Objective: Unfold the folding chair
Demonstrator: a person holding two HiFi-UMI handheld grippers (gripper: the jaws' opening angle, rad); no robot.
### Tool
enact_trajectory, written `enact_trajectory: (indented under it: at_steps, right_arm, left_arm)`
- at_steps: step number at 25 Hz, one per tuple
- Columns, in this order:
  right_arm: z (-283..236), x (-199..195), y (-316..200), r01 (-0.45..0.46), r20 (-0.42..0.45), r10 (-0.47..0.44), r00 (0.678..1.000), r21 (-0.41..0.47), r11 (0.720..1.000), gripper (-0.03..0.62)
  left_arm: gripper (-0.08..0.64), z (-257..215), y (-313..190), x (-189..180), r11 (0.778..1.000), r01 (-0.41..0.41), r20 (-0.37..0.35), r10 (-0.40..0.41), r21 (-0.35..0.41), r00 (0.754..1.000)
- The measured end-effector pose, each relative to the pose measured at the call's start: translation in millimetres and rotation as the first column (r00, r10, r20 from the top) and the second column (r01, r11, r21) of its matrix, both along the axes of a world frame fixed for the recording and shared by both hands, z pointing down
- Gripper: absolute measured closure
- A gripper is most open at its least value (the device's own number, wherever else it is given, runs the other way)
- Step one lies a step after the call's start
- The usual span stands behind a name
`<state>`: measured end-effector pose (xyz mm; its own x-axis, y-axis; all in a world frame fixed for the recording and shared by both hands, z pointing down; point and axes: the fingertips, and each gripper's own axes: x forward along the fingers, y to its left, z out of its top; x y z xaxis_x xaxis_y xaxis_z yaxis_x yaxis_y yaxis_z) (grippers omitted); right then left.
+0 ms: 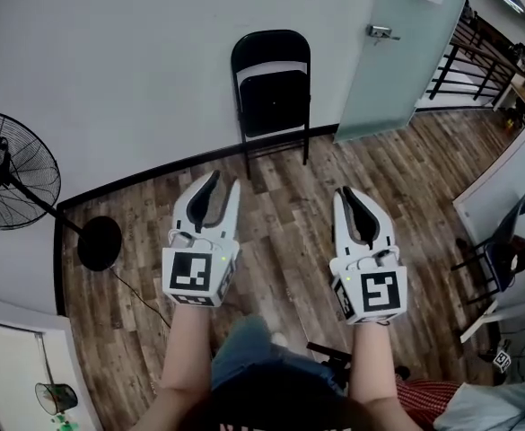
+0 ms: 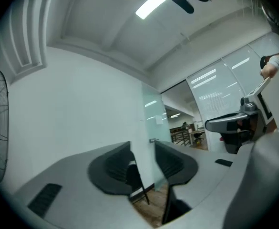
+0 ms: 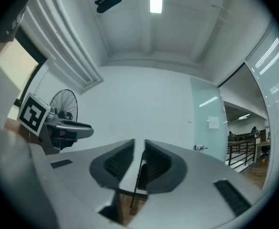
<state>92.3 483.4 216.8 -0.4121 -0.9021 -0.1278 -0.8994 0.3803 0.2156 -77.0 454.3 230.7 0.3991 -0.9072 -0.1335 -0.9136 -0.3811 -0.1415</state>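
Approach step, by the look of it: folding chair folded flat against the white wall straight ahead, feet on the wood floor, well apart from both grippers. Jaws of left gripper slightly apart, nothing between; jaws of right gripper together, empty. Close the distance first and open both wider before contact. Probably best to steady the backrest top with one, catch the seat's front edge with the other, then swing it down and out (watch for legs skating on the floor). Long axis vertical, backrest up, seat side facing the person, seemingly leaning back a little onto the wall.
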Motion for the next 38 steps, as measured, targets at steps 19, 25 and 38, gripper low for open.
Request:
enact_trajectory:
  at_steps: [19,25,38]
  right_arm:
    - [27,11,-157,-0.042,-0.003,0.042,0.999,-0.039,0.998,0.043]
    - [24,-14,-271,-0.033,0.005,0.034,0.999,-0.069,0.997,0.034]
    - [30,-53,-431,-0.126,-0.09,0.115,0.989,-0.127,0.984,0.034]
  left_arm:
    - [-0.011,22,-157,-38,0.994,0.078,-0.116,-0.086,-0.076,0.99]
    - [-0.012,21,-265,-66,0.99,0.103,-0.103,-0.113,-0.1,0.988]
    - [-0.011,25,-430,-107,0.984,0.13,0.043,-0.126,-0.12,0.991]
